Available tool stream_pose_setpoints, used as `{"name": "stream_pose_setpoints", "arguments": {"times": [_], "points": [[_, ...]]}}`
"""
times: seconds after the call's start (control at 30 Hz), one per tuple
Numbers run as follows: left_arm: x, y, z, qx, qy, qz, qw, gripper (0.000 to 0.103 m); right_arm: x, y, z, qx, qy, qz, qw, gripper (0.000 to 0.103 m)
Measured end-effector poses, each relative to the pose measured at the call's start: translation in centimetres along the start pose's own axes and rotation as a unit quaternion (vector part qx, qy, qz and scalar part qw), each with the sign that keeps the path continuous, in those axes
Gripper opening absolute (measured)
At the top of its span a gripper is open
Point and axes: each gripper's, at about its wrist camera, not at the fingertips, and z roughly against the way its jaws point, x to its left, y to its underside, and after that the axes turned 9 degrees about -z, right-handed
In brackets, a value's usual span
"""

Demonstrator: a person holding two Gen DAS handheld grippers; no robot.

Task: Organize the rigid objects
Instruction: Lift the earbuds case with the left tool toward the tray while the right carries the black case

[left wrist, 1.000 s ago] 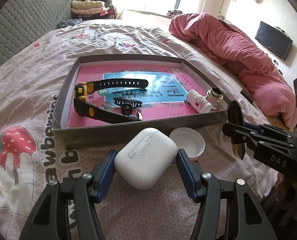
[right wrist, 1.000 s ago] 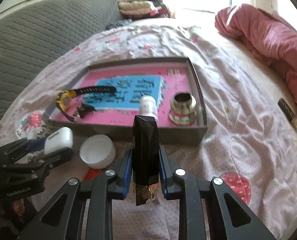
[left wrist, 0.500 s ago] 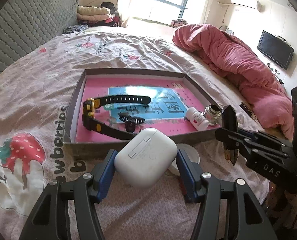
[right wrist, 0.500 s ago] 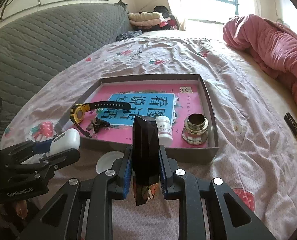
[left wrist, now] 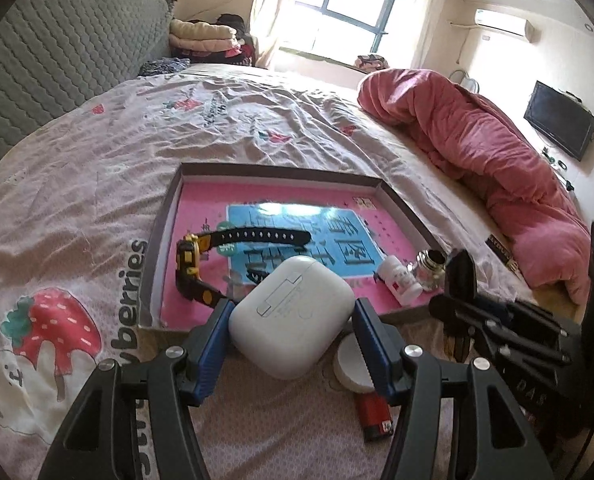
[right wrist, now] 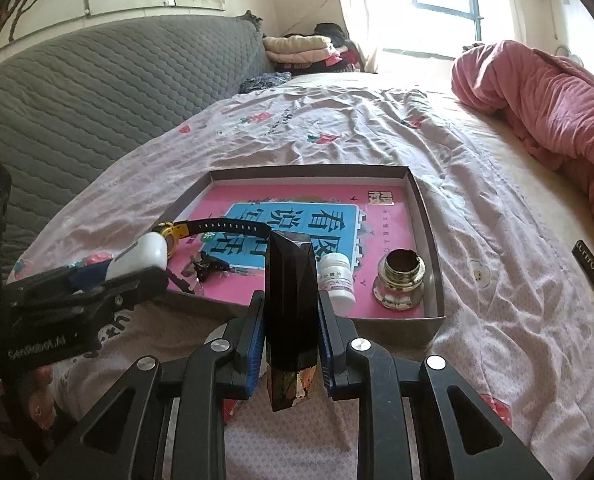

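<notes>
The left hand-held gripper (left wrist: 293, 346) pinched a smooth white earbud case (left wrist: 291, 315) by its rounded sides, and the case looked liable to squirt out onto the bed (left wrist: 97, 184) short of the shallow box (left wrist: 401, 200), because the pads met only its curved flanks. The right hand-held gripper (right wrist: 291, 344) clamped a tall black faceted cap (right wrist: 291, 304), which could twist in so narrow a grip. Both pointed downward over the box's near wall, the watch (left wrist: 201, 264) lying inside.

Watch (left wrist: 201, 264), bottle (left wrist: 399, 280) in tray (left wrist: 281, 172); cap (left wrist: 349, 364) before tray.
</notes>
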Motion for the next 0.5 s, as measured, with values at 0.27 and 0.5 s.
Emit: {"name": "stream_pose_setpoints", "arguments": {"times": [0.27, 0.5], "points": [[0.56, -0.64, -0.37, -0.004, -0.004, 0.012, 0.9999, 0.06, 0.34, -0.2, -0.38, -0.002, -0.007, 0.005, 1.0, 0.024], [1.05, -0.86, -0.75, -0.004, -0.008, 0.022, 0.9997, 0.06, 0.3, -0.61, -0.6, -0.005, -0.01, 0.001, 1.0, 0.024]]}}
